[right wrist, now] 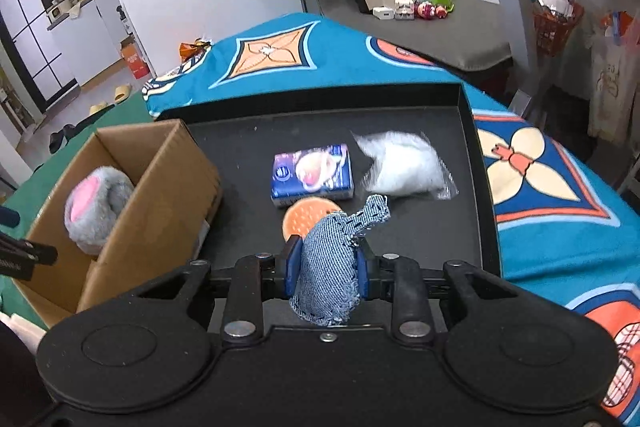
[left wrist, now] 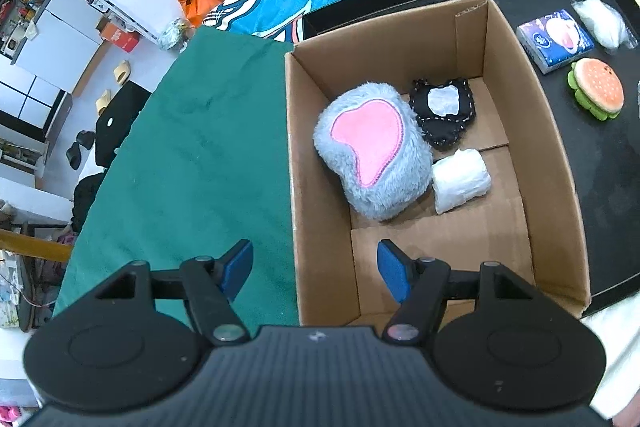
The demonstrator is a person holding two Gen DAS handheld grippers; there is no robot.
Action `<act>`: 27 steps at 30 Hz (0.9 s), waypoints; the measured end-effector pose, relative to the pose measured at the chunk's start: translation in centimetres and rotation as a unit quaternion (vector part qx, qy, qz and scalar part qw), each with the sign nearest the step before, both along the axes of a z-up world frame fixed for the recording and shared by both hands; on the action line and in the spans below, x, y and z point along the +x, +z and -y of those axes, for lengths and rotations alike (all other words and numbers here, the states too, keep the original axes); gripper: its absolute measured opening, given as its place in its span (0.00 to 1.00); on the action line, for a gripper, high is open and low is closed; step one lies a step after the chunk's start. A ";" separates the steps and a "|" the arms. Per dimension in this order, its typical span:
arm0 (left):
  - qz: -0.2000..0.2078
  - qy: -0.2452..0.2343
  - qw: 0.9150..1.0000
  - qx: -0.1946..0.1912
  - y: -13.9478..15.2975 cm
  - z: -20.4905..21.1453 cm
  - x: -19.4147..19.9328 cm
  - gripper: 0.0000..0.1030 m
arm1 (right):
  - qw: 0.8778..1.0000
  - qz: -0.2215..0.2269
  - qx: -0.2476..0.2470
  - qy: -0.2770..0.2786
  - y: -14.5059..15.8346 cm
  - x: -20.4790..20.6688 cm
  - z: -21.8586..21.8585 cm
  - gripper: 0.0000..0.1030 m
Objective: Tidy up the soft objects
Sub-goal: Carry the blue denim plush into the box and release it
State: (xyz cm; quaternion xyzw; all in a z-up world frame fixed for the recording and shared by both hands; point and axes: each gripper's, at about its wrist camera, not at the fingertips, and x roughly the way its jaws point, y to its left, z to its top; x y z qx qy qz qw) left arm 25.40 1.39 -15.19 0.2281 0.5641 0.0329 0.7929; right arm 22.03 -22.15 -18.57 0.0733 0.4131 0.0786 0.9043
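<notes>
A cardboard box (left wrist: 560, 187) holds a grey and pink plush (left wrist: 372, 155), a black stitched pouch (left wrist: 444, 113) and a white wrapped roll (left wrist: 460, 181). My left gripper (left wrist: 316, 271) is open and empty above the box's near left wall. My right gripper (right wrist: 326, 267) is shut on a denim fabric piece (right wrist: 332, 259), held above the black tray (right wrist: 468, 131). On the tray lie a burger plush (right wrist: 306, 217), a blue tissue pack (right wrist: 312, 173) and a clear bag of white stuffing (right wrist: 404, 165). The box (right wrist: 168, 195) and plush (right wrist: 96, 207) sit left of it.
A green cloth (left wrist: 200, 147) covers the table left of the box. A blue patterned blanket (right wrist: 320, 55) lies under and around the tray. Floor clutter, slippers and cabinets are beyond the table's left edge. A grey bench (right wrist: 440, 31) with toys stands behind.
</notes>
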 end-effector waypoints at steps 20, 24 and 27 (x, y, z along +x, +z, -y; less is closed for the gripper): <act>0.031 0.026 0.997 -0.068 2.3 -4.0 -1.5 0.65 | 0.999 0.026 -0.004 0.019 7.5 -1.1 -3.4 0.27; 0.035 0.019 0.996 -0.077 2.3 -4.2 -2.2 0.65 | 0.999 0.029 -0.003 0.034 7.9 -1.3 -4.9 0.27; 0.037 0.016 0.995 -0.088 1.9 -4.6 -2.5 0.65 | 0.999 0.028 0.001 0.046 8.0 -1.3 -6.2 0.27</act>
